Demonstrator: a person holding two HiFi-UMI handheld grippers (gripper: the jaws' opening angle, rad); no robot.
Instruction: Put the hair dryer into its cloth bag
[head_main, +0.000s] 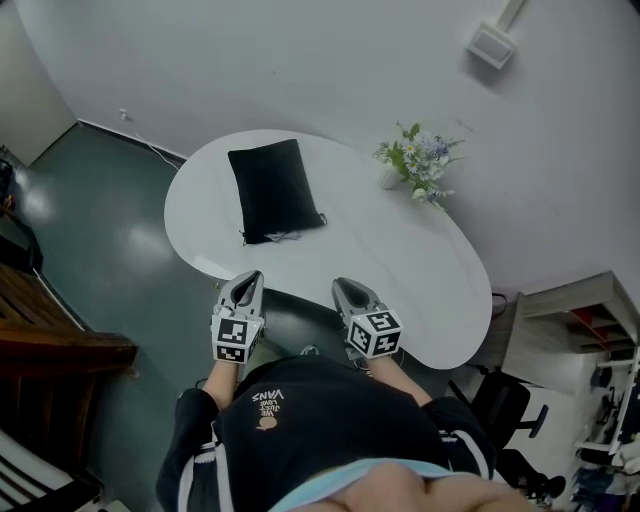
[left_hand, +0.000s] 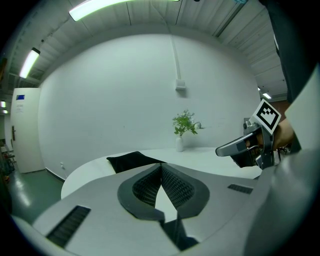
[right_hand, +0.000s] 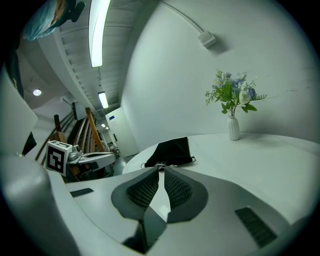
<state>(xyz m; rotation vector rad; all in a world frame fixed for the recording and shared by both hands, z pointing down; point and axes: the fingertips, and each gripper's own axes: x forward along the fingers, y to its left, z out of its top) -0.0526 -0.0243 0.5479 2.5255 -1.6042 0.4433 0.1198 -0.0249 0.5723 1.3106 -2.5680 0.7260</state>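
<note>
A white, rounded counter (head_main: 400, 270) seen from above, with a person in a dark shirt (head_main: 320, 420) standing at its near edge and holding a tool in each hand.

The black cloth bag (head_main: 275, 190) lies flat on the left part of the counter. Its drawstring end, with pale cords trailing out, faces the person. It lies ahead of the left tool (head_main: 250, 275), well apart from it, and further off to the left of the right tool (head_main: 345, 283). Both tools hang side by side at the counter's near edge, pointing across it.

The left tool's own view shows its jaws fully closed, pad tips touching, with nothing gripped. The right tool's jaws are drawn together too, with only a hairline of light between the pad tips and nothing in them.

A small vase of flowers (head_main: 415, 160) stands at the far right of the counter, well away from the bag.

The hair dryer shows in no view, and whether it is inside the bag cannot be told. The marker cubes hide most of the person's hands.
</note>
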